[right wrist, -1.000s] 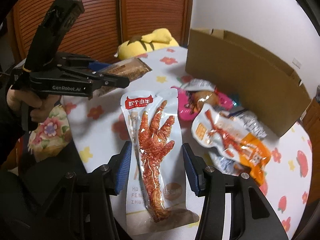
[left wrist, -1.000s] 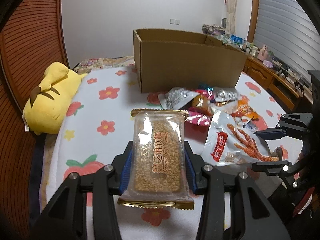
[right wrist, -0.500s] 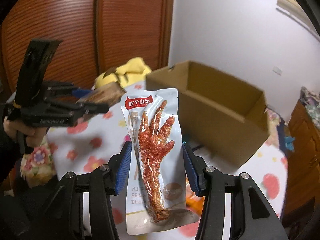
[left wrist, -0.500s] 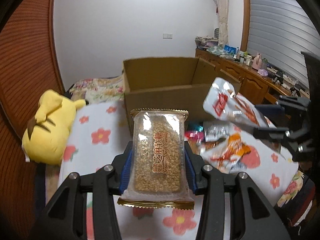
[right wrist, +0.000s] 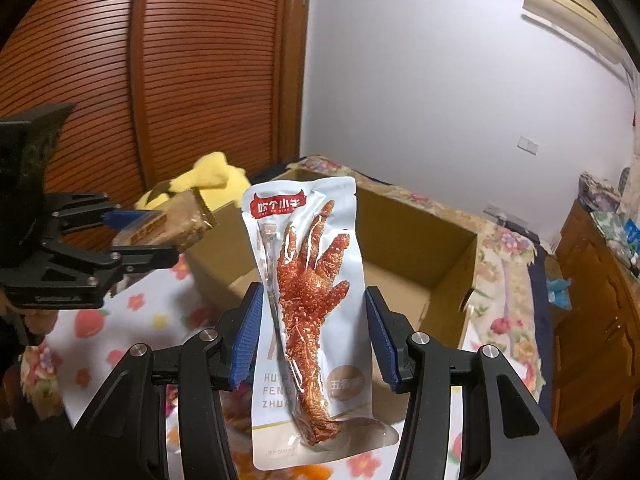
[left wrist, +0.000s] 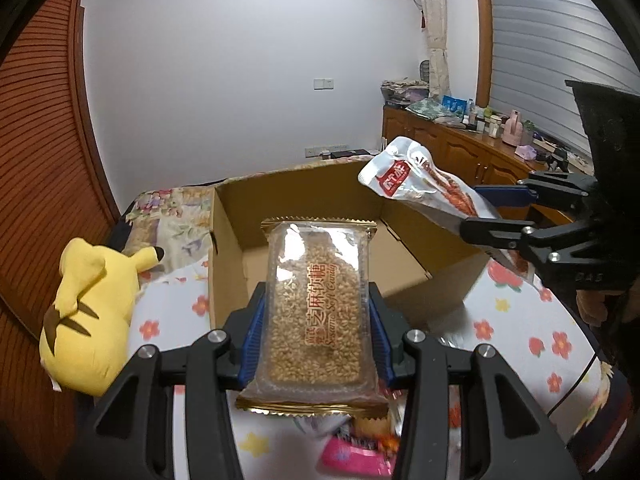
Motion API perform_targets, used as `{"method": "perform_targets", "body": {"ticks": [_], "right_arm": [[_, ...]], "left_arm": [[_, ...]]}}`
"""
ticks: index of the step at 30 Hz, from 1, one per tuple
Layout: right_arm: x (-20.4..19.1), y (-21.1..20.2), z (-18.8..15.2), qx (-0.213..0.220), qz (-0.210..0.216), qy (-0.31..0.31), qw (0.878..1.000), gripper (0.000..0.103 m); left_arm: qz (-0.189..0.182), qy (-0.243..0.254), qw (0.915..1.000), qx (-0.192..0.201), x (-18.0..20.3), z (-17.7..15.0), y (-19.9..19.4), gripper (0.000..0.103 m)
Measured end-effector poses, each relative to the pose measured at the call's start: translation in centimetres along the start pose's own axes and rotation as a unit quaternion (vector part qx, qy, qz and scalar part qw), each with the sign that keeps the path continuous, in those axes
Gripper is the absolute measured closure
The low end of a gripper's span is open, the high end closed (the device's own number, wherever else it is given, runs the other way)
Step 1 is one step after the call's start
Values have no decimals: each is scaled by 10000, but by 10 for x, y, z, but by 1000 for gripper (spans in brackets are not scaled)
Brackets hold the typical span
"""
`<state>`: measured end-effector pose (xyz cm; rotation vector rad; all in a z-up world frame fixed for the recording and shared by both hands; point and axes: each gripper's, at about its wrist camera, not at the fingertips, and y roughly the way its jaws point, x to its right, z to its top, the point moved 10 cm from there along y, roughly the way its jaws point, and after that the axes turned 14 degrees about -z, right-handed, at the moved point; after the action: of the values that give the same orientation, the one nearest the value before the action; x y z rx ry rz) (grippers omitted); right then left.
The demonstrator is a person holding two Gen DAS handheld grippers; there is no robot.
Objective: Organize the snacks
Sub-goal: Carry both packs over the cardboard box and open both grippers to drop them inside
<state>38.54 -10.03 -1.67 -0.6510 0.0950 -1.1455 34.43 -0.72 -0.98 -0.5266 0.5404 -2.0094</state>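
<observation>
A bed covered with a white sheet printed with red and yellow flowers fills the room's middle, with a slatted reddish-brown wooden wardrobe along one side, a plain white wall behind, and a wooden sideboard crowded with small items under a window blind. A yellow plush toy lies on the bed beside an open brown cardboard box, whose bare floor shows no snacks inside. The left gripper is clamped on a sesame soft candy pack, a clear wrapper with gold zigzag ends over a tan seeded slab, held above the near edge of the box. The right gripper is closed on a chicken foot snack pack, a white pouch with a red label at the top and a red spiced claw showing through its clear window, held upright in front of the box opening. More loose snack wrappers, pink and orange, lie blurred on the sheet below the left gripper.
</observation>
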Motion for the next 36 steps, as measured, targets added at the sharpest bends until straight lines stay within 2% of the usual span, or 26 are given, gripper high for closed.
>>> {"method": "perform_targets", "body": {"ticks": [9, 18, 30, 36], "right_arm": [[35, 49, 21, -83, -235, 200, 9995, 51], [45, 86, 1, -491, -319, 185, 9981, 49], [49, 98, -21, -819, -332, 275, 9957, 41], [48, 94, -23, -791, -320, 312, 9959, 36]], "left_arm": [[142, -1, 9997, -213, -18, 21, 46, 59], [162, -15, 9991, -382, -23, 22, 75, 58], [124, 15, 9987, -502, -21, 20, 94, 57], [128, -53, 9985, -526, -25, 20, 97, 54]]}}
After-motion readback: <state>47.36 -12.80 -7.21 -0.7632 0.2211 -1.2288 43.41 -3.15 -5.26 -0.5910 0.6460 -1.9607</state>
